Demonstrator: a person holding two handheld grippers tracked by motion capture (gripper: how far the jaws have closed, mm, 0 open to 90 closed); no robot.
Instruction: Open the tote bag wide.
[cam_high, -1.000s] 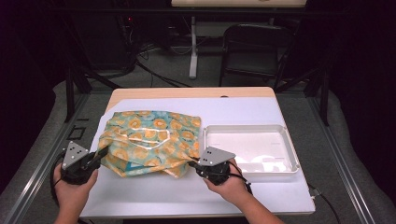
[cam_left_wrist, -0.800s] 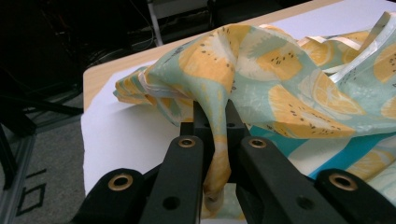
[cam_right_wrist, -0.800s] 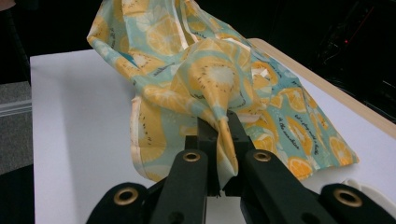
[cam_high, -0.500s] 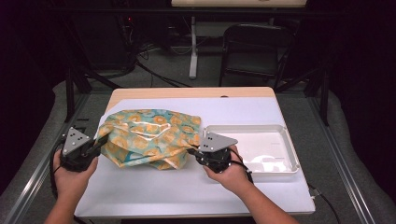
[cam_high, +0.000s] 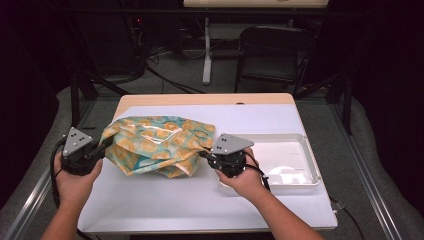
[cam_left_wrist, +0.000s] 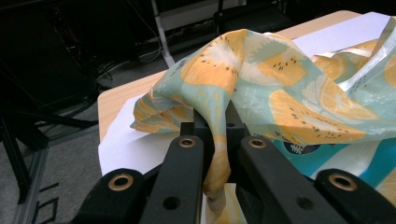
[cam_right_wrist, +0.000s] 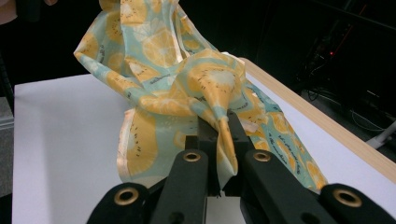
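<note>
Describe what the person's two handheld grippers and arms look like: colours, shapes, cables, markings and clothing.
Each of the left gripper and the right gripper has a black body topped by a grey three-cornered plate with dark dots, and a black cable trails from each. Their black jaws carry brass-ringed holes. The forearms are bare, with no sleeves visible.

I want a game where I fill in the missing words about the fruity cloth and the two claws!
1. Each claw, the left claw and the right claw, is shut on the ____.
2. The cloth is printed with slices of ____ fruit.
3. The white tray lies beside the ____ claw.
4. The tray has ____ inside it.

Missing words: cloth; orange; right; nothing
</note>
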